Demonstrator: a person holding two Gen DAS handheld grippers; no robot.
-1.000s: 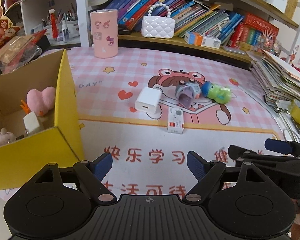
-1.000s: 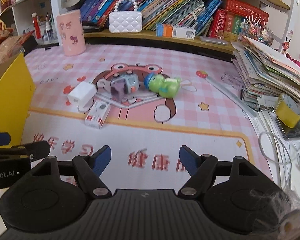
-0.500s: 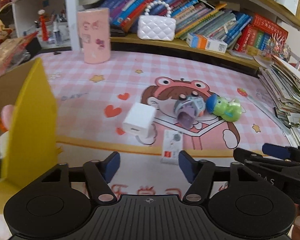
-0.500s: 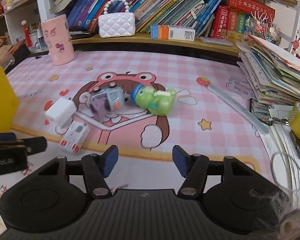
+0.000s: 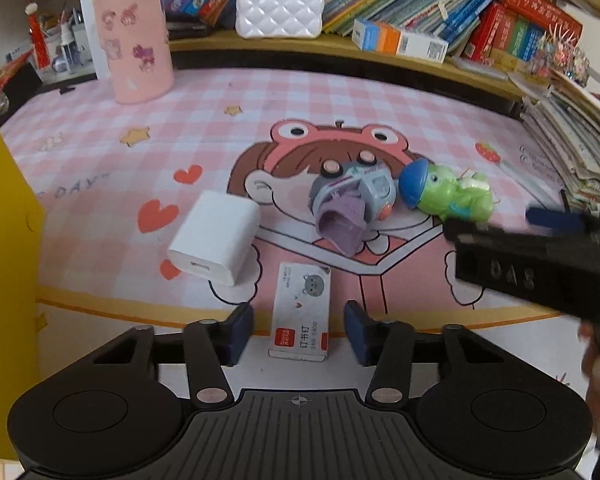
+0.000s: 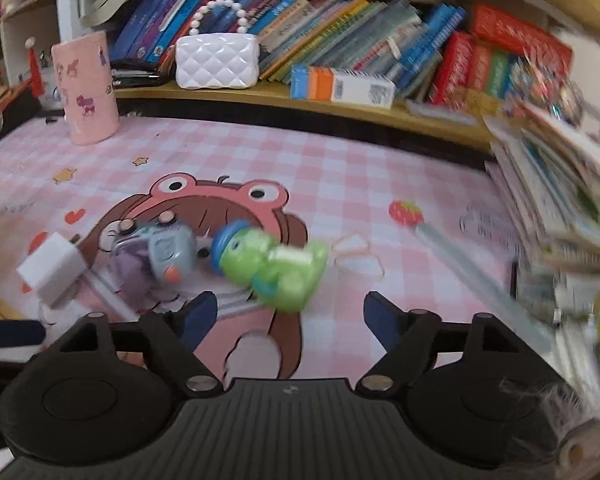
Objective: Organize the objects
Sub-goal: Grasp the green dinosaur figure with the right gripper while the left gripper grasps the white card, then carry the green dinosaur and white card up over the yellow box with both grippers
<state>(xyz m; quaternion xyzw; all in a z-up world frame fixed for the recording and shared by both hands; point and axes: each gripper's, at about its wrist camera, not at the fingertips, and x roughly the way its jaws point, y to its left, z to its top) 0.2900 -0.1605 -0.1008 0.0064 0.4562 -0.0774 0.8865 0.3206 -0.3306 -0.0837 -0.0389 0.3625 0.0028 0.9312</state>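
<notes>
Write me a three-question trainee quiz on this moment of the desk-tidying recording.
1. True or false: the staple box lies between the left tool's fingers, gaps showing both sides.
2. Which item sits ahead of the right tool? A) green dinosaur toy B) white charger C) pink cup
3. Fill in: the grey-purple toy touches the dinosaur's blue ____.

Key: 1 true (jaws closing, not yet gripping). 2 A (jaws opening, empty). 3 hat.

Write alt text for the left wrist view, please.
The left gripper is closing around a small white staple box with a red label, pads not yet touching. Beyond on the pink checked mat lie a white charger cube, grey-purple toy and green dinosaur toy.
</notes>
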